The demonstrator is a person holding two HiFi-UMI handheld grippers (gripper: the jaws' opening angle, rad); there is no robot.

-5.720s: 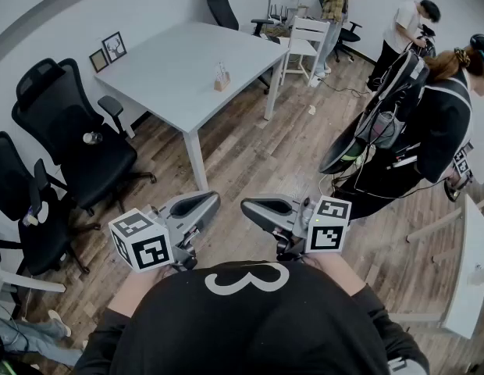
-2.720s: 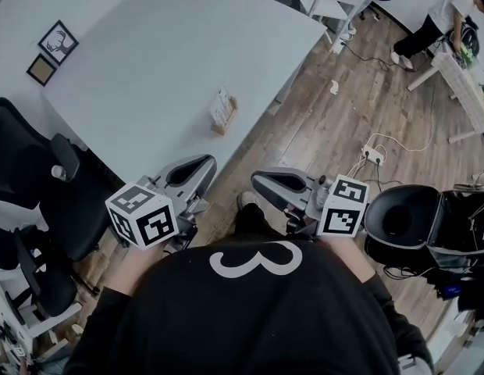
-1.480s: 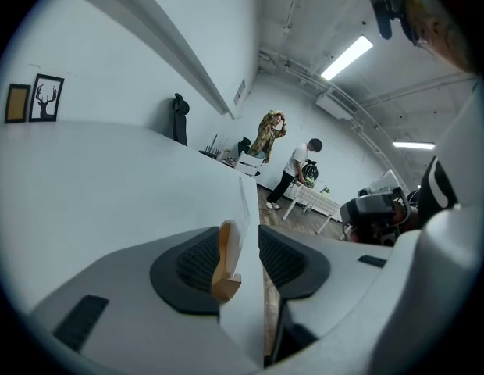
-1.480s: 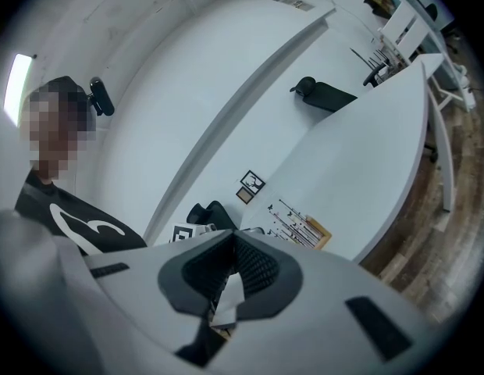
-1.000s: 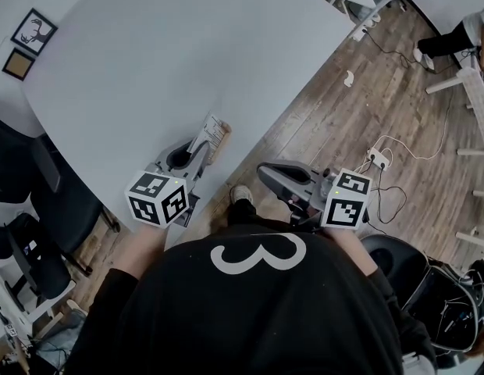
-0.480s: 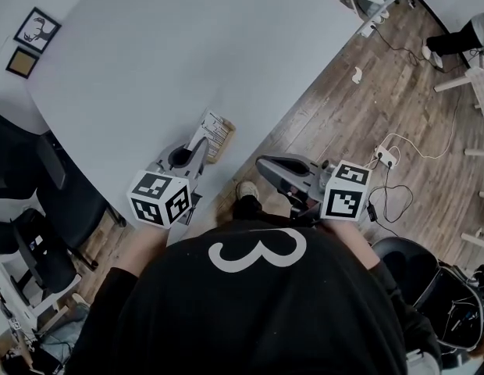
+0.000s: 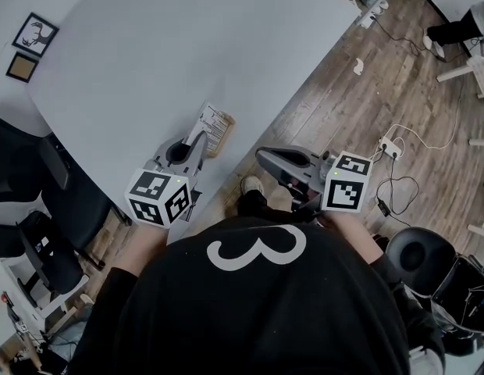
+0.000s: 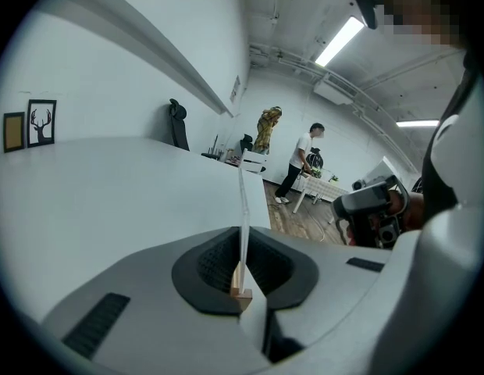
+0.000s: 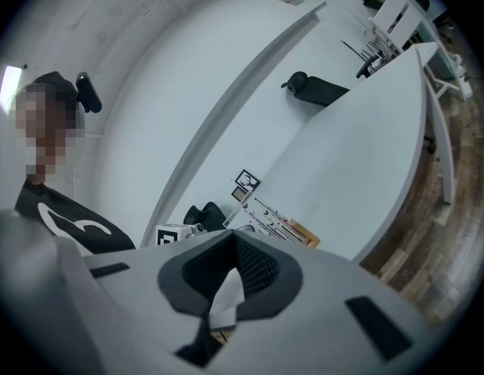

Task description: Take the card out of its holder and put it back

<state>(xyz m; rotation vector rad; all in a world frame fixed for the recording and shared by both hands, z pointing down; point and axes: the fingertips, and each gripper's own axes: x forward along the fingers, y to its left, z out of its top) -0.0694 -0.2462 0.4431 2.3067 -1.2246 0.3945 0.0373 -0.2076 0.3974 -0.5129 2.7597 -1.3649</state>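
Card (image 7: 213, 123): thin white sheet with dark print and small coloured marks, standing upright on its long edge, left of centre in the head view, near the front edge of the white table (image 7: 187, 45). In the left gripper view it shows edge-on as a pale vertical line at centre, pinched between the closed jaws of the left gripper (image 7: 199, 137). Holder (image 7: 228, 125): small light-wood block on the table, directly under the card, meeting its bottom edge.

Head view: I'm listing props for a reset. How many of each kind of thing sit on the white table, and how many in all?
card: 1
wooden holder: 1
picture frames: 2
Total: 4
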